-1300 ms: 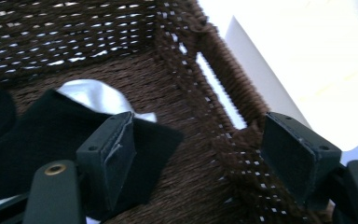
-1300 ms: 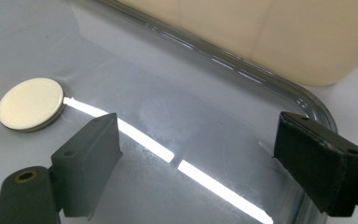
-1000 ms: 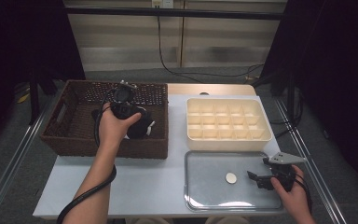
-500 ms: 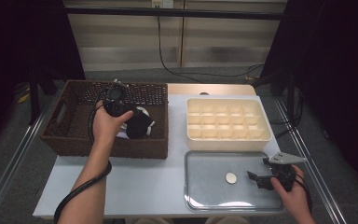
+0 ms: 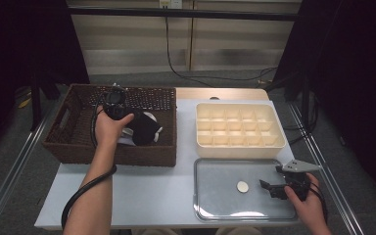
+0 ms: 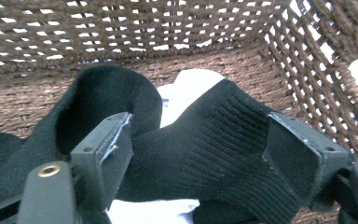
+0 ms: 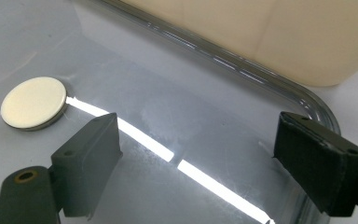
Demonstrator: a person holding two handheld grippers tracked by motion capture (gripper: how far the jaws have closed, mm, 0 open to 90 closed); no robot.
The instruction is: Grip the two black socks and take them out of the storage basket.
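- left tongs (image 6: 198, 154): spread wide inside the wicker basket (image 5: 73, 147), jaws on either side of a black sock (image 6: 214, 140) but not pressed on it.
- black sock: lies in the right part of the basket, over something white (image 6: 186, 88); another dark piece (image 6: 98, 93) curls beside it.
- right tongs (image 7: 205, 163): spread, low over the metal tray (image 5: 215, 171) at its right end, holding nothing.
- round disc (image 7: 34, 103): flat on the tray, left of the right tongs, apart from them.
- cream divided box (image 5: 240, 128): on the bench (image 5: 142, 191) behind the tray.
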